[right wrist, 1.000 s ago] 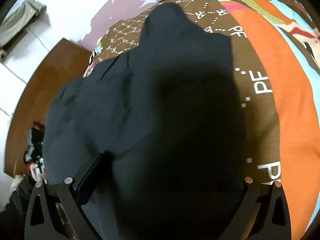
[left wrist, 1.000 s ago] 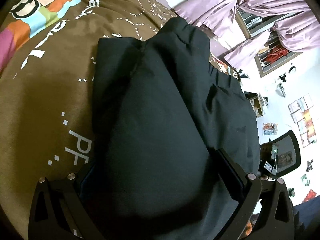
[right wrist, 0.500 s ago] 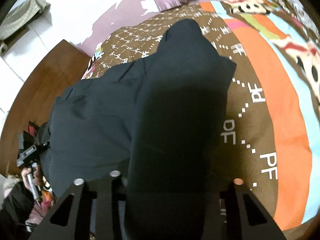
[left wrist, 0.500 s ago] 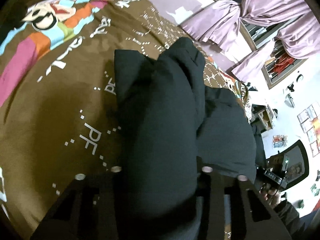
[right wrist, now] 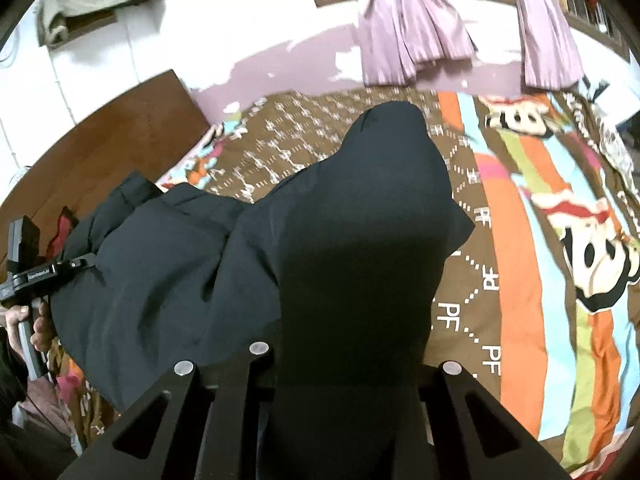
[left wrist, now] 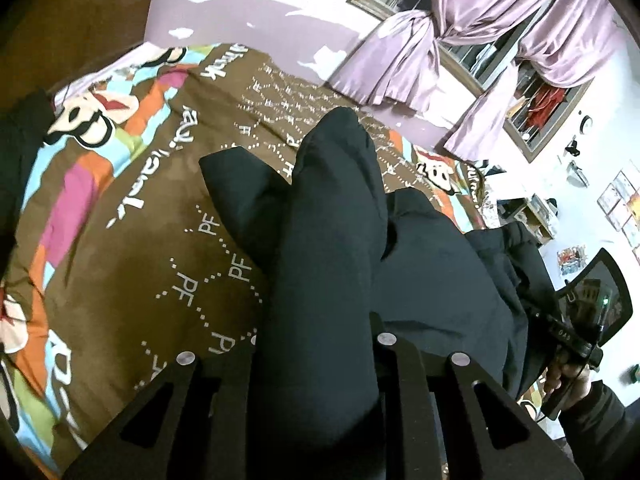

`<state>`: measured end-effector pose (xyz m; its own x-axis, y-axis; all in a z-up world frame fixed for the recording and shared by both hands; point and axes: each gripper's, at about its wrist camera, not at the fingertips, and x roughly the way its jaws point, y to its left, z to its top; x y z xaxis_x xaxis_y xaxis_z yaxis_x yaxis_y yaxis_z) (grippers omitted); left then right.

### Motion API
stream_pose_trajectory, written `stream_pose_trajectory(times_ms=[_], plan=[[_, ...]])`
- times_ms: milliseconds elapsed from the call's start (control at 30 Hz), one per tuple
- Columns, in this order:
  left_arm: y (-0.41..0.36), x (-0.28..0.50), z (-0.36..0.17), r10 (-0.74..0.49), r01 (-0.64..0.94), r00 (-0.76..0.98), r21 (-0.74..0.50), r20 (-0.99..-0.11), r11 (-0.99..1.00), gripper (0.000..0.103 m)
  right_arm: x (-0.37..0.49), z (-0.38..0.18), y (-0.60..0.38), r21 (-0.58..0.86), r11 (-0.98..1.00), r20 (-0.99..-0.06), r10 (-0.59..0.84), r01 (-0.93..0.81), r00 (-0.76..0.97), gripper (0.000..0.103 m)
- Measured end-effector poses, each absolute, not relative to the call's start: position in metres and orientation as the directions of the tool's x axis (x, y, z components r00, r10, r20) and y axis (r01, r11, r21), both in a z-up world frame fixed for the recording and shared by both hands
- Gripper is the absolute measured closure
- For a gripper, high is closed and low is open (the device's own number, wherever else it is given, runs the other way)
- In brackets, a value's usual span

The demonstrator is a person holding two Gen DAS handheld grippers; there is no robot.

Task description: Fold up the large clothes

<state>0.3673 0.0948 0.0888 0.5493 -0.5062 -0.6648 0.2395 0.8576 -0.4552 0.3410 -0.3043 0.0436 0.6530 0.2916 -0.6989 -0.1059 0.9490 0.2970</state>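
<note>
The left gripper [left wrist: 316, 344] is clenched on a thick fold of the dark padded garment [left wrist: 332, 216], its jaws having just been closing onto the cloth that now bulges up between them. The right gripper [right wrist: 344, 356] is likewise clamped on another bunch of the same garment [right wrist: 360, 216], its jaws also just drawn in around the fabric. From each grip the garment runs forward as a raised ridge, its far end still resting on the bed [left wrist: 132, 264], while the rest sags between the two grippers. In the left wrist view a hand [left wrist: 568, 376] holding the other gripper's handle shows at the right edge; in the right wrist view a hand [right wrist: 28, 328] does the same at the left edge. The bed carries a brown cover with bright stripes, cartoon faces and white lettering. Beyond it stand a wooden headboard [right wrist: 100, 136] and lilac curtains [right wrist: 408, 24] knotted at a window.
</note>
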Motion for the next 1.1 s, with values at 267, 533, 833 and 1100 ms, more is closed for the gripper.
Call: stream_pose_trajectory(times_ms=[267, 533, 833, 1100], plan=[[0.103, 0.337, 0.102, -0.498, 0.246, 0.574, -0.444, -0.65, 0.862, 0.088, 0.311, 0.064, -0.292, 0.273, 0.953, -0.662, 0.284, -0.13, 0.694, 0.088], [0.11, 0.347, 0.021, -0.444, 0.21, 0.557, -0.399, -0.701, 0.893, 0.087, 0.321, 0.004, -0.285, 0.248, 0.964, -0.706, 0.248, -0.097, 0.663, 0.088], [0.13, 0.35, -0.02, -0.411, 0.174, 0.555, -0.381, -0.723, 0.908, 0.063, 0.322, -0.044, -0.304, 0.255, 0.967, -0.755, 0.189, 0.016, 0.628, 0.061], [0.136, 0.345, -0.022, -0.271, -0.006, 0.558, -0.33, -0.784, 0.944, 0.027, 0.316, -0.055, -0.312, 0.171, 0.969, -0.802, 0.034, 0.175, 0.596, 0.017]])
